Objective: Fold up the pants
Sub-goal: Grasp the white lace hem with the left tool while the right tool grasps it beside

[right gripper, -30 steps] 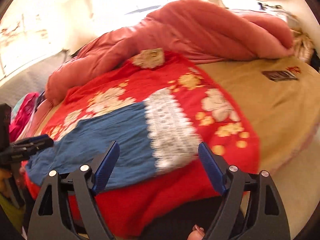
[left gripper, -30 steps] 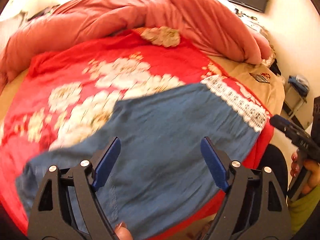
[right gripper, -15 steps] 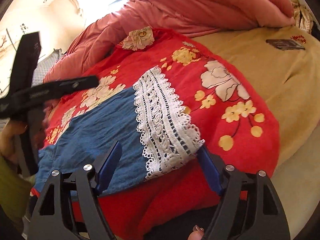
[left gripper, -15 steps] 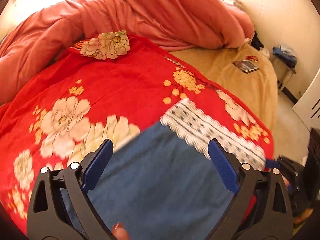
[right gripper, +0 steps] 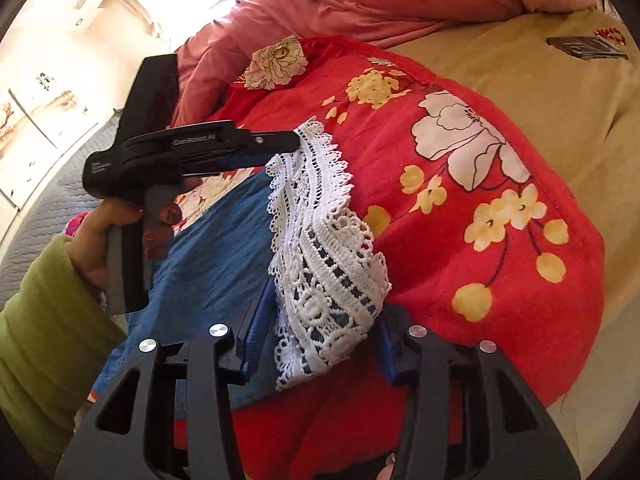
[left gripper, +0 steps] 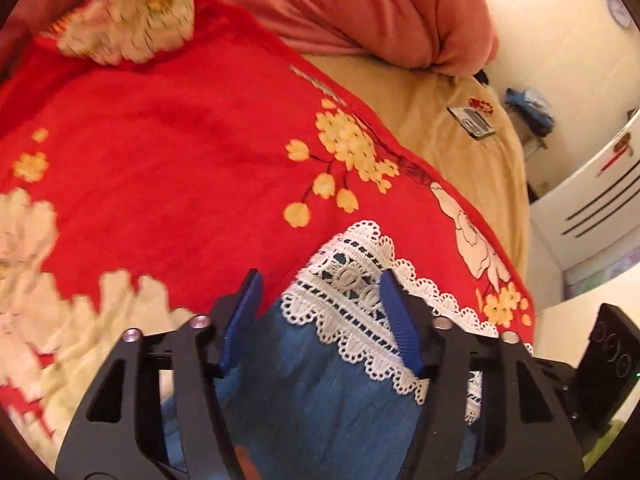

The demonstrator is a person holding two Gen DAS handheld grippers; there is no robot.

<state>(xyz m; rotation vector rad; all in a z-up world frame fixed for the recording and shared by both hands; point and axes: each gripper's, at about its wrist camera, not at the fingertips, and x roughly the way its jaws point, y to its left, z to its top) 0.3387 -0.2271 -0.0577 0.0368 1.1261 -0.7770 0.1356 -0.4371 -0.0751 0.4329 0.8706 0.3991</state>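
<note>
The blue pants (left gripper: 320, 396) with a white lace hem (left gripper: 352, 292) lie on the red flowered blanket (left gripper: 180, 152). My left gripper (left gripper: 320, 304) is open, its blue pads on either side of the far corner of the lace hem. In the right wrist view the left gripper (right gripper: 294, 142) reaches the far hem corner, which is lifted a little. My right gripper (right gripper: 316, 340) is open around the near corner of the lace hem (right gripper: 324, 280); the blue pants (right gripper: 216, 248) stretch to the left.
A pink duvet (left gripper: 360, 8) is heaped at the back of the bed. A tan sheet (right gripper: 560, 112) lies to the right with a small dark booklet (right gripper: 584, 46) on it. A white cabinet (left gripper: 592, 196) stands beyond the bed.
Both grippers have moved in to the lace hem, left at the far corner and right at the near corner. The left jaws have narrowed. The hem now bunches and lifts.
</note>
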